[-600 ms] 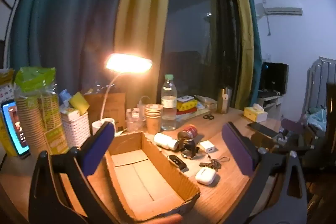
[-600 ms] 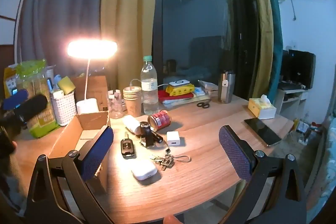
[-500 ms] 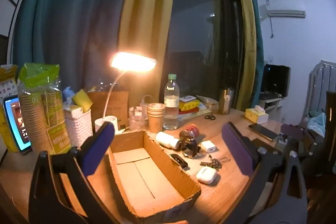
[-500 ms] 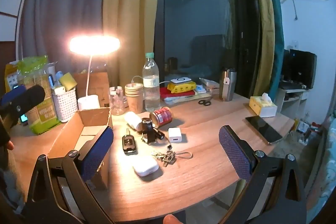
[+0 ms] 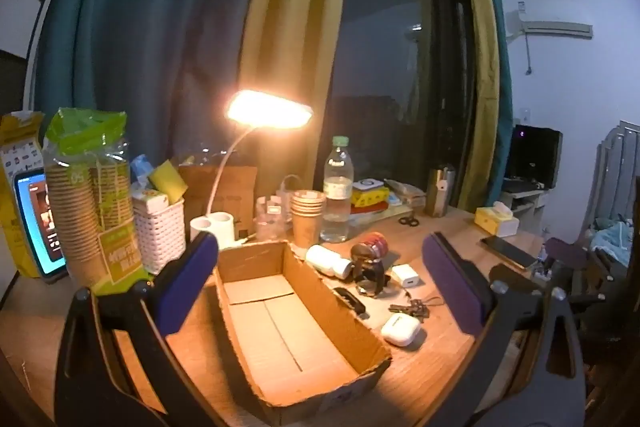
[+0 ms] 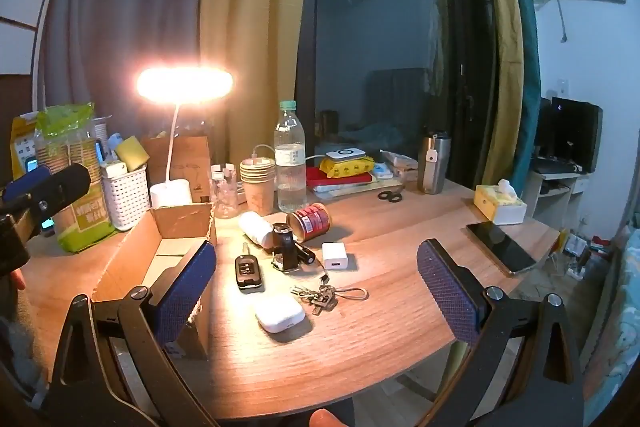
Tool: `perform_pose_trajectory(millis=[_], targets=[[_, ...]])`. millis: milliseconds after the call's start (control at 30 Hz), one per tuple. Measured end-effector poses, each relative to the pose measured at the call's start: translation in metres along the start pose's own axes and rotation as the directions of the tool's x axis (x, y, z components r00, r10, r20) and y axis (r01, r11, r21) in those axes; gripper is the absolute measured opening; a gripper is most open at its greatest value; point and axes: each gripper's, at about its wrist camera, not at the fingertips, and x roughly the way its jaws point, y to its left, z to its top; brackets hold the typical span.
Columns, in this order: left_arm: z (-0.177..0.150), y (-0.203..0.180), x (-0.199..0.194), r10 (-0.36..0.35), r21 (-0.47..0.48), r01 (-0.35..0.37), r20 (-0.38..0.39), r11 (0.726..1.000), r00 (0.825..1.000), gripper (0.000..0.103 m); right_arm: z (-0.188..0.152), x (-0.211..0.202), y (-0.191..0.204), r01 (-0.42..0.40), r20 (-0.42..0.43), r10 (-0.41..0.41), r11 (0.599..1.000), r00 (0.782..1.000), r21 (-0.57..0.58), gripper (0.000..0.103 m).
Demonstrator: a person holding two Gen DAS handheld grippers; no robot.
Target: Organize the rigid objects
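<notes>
Wooden desk [image 6: 384,327], lamp-lit: the left gripper [image 5: 320,287] is hovering spread wide and empty over an open cardboard box [image 5: 288,311], whose near end is running out of the left wrist view; the right gripper [image 6: 316,291] is likewise hanging released with nothing between its pads, above the loose items right of the box. Lying there: white earbud case [image 6: 279,313], key bunch [image 6: 320,295], car key fob [image 6: 247,271], white charger cube [image 6: 335,255], red tin [image 6: 310,222] on its side and white bottle [image 6: 256,227] on its side. A small black object [image 6: 286,247] among them is sitting too dark to identify.
</notes>
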Motion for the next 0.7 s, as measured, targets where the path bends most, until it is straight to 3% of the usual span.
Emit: perform_pose_trajectory(millis=[700], targets=[[-0.0040, 0.0044, 0.0003, 0.033, -0.008, -0.033, -0.016, 0.999, 0.999, 0.102, 0.0003, -0.0021, 0.0054, 0.002, 0.000, -0.002, 1.000, 1.000, -0.008, 0.102]])
